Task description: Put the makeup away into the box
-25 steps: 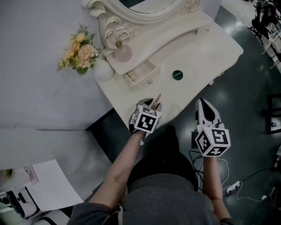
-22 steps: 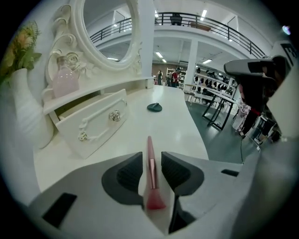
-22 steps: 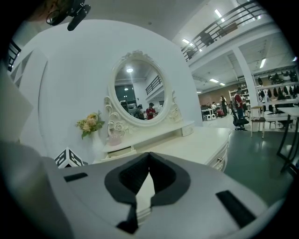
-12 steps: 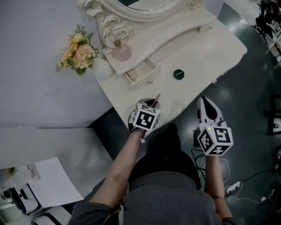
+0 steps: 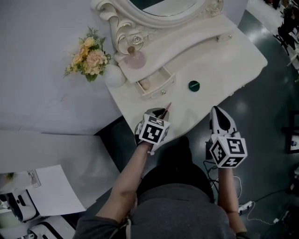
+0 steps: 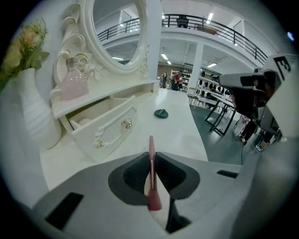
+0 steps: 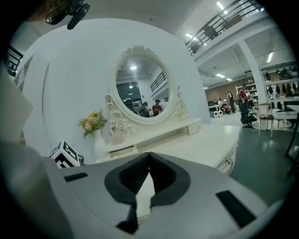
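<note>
here the left hand-held gripper (image 6: 150, 158) sits over the near edge of the white surface (image 5: 212, 65), angled down, and its jaws have just been closing on a slim pink pencil (image 6: 152, 175); the dark pads now press on it from both sides. the pencil runs along the line of the jaws, its thin end poking out past the tips toward the back of the surface, its thicker end back between the pads. ahead of it and a little to the left, a small drawer (image 5: 156, 84) stands pulled open under a low shelf, with something pale lying inside; the pencil is near the drawer but apart from it. a round green lid (image 5: 194, 86) lies flat on the surface to the right of the drawer, clear of both tools. on the shelf stands a pink bottle (image 5: 134, 59), and beside the shelf's left end a white vase (image 5: 114, 76) holds yellow and peach flowers (image 5: 88, 56). an oval mirror (image 5: 156, 5) in a carved white frame rises behind them. the right hand-held gripper (image 7: 149, 158) hangs off the right front edge of the surface, over the dark floor (image 5: 271, 102), its jaws together at the tips with nothing between them.
</note>
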`<state>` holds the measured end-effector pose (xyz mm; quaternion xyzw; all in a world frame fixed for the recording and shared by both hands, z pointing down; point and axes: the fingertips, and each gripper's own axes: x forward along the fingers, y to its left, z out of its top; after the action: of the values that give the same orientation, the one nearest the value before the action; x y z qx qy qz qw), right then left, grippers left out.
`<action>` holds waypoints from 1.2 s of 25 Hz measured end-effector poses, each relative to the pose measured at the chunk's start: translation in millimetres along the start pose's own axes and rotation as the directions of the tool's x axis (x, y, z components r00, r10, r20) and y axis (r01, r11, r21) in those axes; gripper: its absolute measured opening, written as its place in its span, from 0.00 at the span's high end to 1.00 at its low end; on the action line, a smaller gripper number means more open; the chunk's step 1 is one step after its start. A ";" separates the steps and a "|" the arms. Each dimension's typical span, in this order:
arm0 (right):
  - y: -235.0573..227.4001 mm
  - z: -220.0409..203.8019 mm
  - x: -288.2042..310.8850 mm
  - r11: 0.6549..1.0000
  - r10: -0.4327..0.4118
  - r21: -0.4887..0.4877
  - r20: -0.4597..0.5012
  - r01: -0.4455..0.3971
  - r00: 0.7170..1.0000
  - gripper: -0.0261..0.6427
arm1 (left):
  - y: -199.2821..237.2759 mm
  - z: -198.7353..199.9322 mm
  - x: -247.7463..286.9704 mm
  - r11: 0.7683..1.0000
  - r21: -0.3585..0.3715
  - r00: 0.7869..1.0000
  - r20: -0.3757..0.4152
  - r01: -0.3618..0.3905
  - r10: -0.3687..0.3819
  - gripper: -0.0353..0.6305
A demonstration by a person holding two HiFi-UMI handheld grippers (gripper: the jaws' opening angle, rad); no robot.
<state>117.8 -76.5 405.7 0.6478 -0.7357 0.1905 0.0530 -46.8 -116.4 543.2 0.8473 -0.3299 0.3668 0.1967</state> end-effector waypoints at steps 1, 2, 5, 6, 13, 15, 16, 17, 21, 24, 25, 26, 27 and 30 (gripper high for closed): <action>0.7 0.8 2.2 1.000 0.006 0.000 0.000 -0.006 1.000 0.95 | 3.4 5.9 -5.1 1.000 -0.002 1.000 0.017 -0.010 0.010 0.88; 1.8 1.6 4.5 1.000 0.013 -0.001 -0.001 -0.013 1.000 0.95 | 7.0 12.2 -10.4 1.000 -0.004 0.999 0.035 -0.021 0.021 0.88; 7.5 4.1 12.1 0.999 0.039 -0.005 0.000 -0.039 0.999 0.96 | 16.3 31.2 -25.7 0.999 -0.006 0.994 0.091 -0.053 0.053 0.88; 9.8 5.3 14.7 0.999 0.049 -0.007 0.001 -0.049 0.999 0.96 | 19.2 37.1 -30.3 0.998 -0.005 0.992 0.108 -0.063 0.063 0.87; 19.8 14.9 30.8 0.995 0.100 -0.026 0.006 -0.100 0.995 0.96 | 38.7 69.9 -52.9 0.991 0.006 0.975 0.182 -0.133 0.129 0.88; 20.7 16.7 35.0 0.993 0.111 -0.030 0.004 -0.111 0.994 0.96 | 45.2 77.3 -57.4 0.988 0.003 0.969 0.197 -0.152 0.149 0.88; 21.2 17.6 37.2 0.993 0.117 -0.031 0.003 -0.117 0.993 0.95 | 49.0 81.0 -59.4 0.987 0.002 0.966 0.204 -0.163 0.160 0.88; 21.9 18.3 39.3 0.992 0.122 -0.033 0.002 -0.122 0.993 0.96 | 52.8 84.7 -61.2 0.985 0.000 0.963 0.210 -0.174 0.170 0.88; 23.9 19.9 46.8 0.989 0.141 -0.041 -0.005 -0.141 0.990 0.96 | 66.9 98.5 -64.2 0.978 0.004 0.953 0.230 -0.206 0.200 0.88; 23.0 21.4 51.8 0.988 0.147 -0.044 -0.008 -0.147 0.989 0.95 | 75.7 105.6 -60.8 0.973 0.028 0.949 0.226 -0.230 0.218 0.88; 22.1 21.8 53.2 0.988 0.147 -0.044 -0.009 -0.148 0.989 0.96 | 77.9 107.1 -58.3 0.972 0.035 0.950 0.221 -0.233 0.220 0.88; 20.9 22.1 54.6 0.988 0.147 -0.043 -0.009 -0.147 0.989 0.96 | 80.1 108.5 -55.5 0.971 0.041 0.951 0.216 -0.234 0.220 0.88; 19.5 22.3 56.0 0.988 0.146 -0.042 -0.010 -0.146 0.989 0.96 | 82.2 109.9 -52.4 0.971 0.045 0.952 0.211 -0.234 0.220 0.88; 13.8 22.4 59.8 0.990 0.139 -0.036 -0.014 -0.139 0.990 0.96 | 88.8 113.9 -41.8 0.969 0.063 0.955 0.195 -0.239 0.223 0.88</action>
<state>98.9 -139.0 401.5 0.5928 -0.7821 0.1840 0.0558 -74.8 -227.1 445.5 0.8412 -0.4276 0.3201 0.0841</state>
